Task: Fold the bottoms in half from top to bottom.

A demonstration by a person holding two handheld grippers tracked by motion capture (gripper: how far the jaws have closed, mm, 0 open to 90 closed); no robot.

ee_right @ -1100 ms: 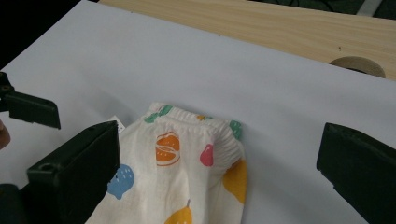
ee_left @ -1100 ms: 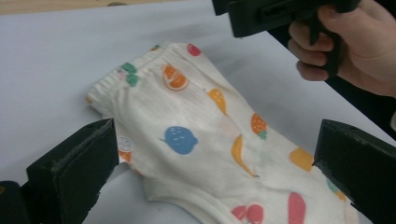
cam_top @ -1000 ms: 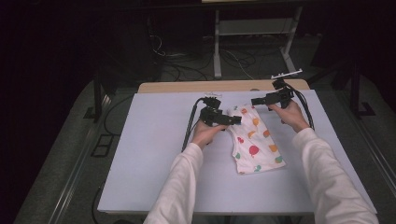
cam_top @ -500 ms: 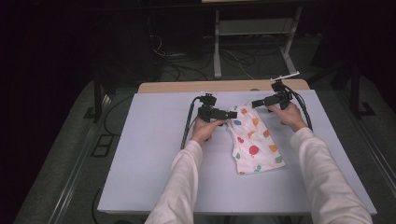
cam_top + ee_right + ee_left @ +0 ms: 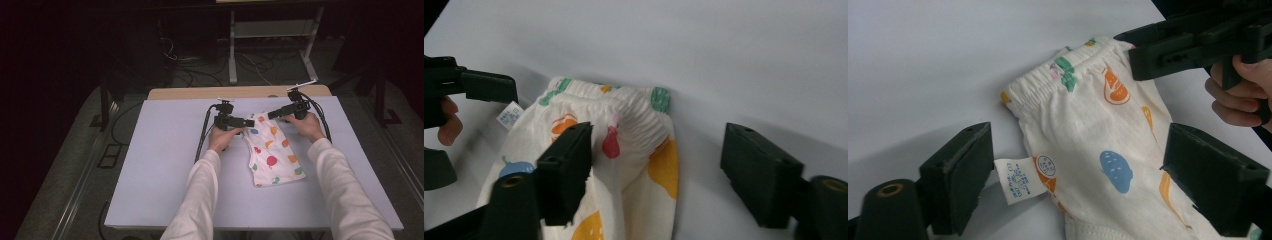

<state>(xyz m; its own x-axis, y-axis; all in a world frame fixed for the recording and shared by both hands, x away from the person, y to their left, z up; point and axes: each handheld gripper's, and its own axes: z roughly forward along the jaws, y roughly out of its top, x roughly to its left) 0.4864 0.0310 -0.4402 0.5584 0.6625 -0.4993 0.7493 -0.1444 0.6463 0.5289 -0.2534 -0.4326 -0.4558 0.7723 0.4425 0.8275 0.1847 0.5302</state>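
the shorts (image 5: 272,150) lie long axis near-to-far, waistband far; left tongs (image 5: 250,122) and right tongs (image 5: 272,114) flank it, both wide, just closing, nothing gripped yet.

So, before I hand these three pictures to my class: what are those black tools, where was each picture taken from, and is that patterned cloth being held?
A person sits at a table with a hand-held two-jaw gripper in each hand. The high view looks down from above: the left gripper and right gripper meet at the far end of a small pair of white children's shorts printed with coloured shapes. The other two pictures come from cameras riding on each gripper, looking along its black fingers. There you see the elastic waistband and a care label. The jaws have just been closing with the cloth's corners between them, but nothing is gripped yet.
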